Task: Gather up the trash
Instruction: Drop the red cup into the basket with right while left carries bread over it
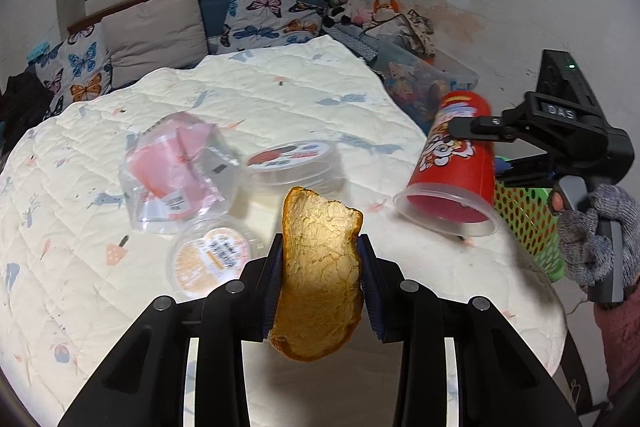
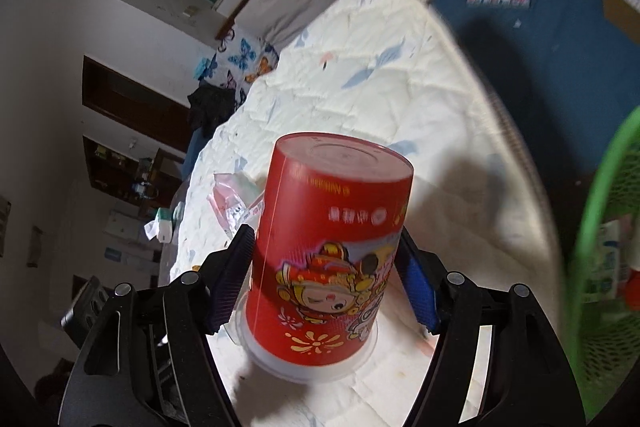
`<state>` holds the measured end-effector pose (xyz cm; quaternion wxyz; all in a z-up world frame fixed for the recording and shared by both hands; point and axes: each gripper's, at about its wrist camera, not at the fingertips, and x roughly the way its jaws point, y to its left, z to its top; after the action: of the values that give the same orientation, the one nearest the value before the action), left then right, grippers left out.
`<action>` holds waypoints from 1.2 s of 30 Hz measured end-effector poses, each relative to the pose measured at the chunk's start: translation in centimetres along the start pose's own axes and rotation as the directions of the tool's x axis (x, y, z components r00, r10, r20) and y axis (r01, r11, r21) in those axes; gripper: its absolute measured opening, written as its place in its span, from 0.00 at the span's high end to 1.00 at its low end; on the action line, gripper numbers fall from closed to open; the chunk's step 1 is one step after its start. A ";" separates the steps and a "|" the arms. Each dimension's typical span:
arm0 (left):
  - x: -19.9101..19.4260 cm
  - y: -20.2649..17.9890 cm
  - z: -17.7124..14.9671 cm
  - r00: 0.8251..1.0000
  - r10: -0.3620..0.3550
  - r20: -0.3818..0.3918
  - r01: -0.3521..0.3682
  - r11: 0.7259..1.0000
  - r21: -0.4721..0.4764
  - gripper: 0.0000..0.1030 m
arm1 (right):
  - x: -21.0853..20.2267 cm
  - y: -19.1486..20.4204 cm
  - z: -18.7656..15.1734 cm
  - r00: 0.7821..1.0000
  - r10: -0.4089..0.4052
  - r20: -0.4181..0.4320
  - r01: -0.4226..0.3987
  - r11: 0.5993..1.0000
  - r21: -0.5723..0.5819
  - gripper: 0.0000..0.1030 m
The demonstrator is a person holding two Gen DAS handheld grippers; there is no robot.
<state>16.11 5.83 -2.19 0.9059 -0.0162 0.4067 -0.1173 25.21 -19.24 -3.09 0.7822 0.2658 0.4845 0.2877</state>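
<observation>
My left gripper (image 1: 320, 247) is shut on a torn slice of bread (image 1: 320, 275) and holds it above the quilted table (image 1: 80, 287). My right gripper (image 2: 326, 267) is shut on a red cartoon-printed plastic cup (image 2: 332, 243), tilted with its mouth down, lifted just off the quilt. The same cup (image 1: 456, 167) and the right gripper (image 1: 476, 127) show at the right of the left wrist view. A green mesh basket (image 2: 608, 235) stands to the right of the cup, also seen in the left wrist view (image 1: 528, 223).
On the quilt lie a clear plastic bag with pink contents (image 1: 176, 171), a round clear tub with a red label (image 1: 296, 163) and a small orange-lidded cup (image 1: 212, 259). Pillows (image 1: 156, 31) and plush toys (image 1: 348, 3) line the far side.
</observation>
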 end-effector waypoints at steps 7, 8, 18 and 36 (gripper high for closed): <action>0.7 -2.9 0.6 0.999 -0.046 -0.002 0.046 0.998 0.038 0.66 | -5.0 -0.6 -1.6 0.987 -0.111 0.118 0.120 0.990 -0.070 0.33; 0.8 -3.3 0.7 0.999 -0.054 -0.004 0.054 0.998 0.041 0.66 | -5.6 -0.9 -1.9 0.983 -0.123 0.133 0.134 0.988 -0.073 0.33; 2.8 -9.3 1.6 0.989 -0.144 -0.034 0.147 0.984 0.101 0.66 | -11.0 -6.2 -3.1 0.922 -0.307 0.236 0.321 0.947 -0.022 0.33; 6.6 -19.7 2.8 0.966 -0.231 -0.117 0.251 0.946 0.206 0.66 | -15.2 -16.3 -6.5 0.799 -0.552 0.239 0.544 0.833 0.102 0.31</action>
<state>18.53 -14.99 -2.70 0.8615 0.0397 0.4271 -0.2717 16.93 -40.44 -7.77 0.8842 0.1608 0.4384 0.0053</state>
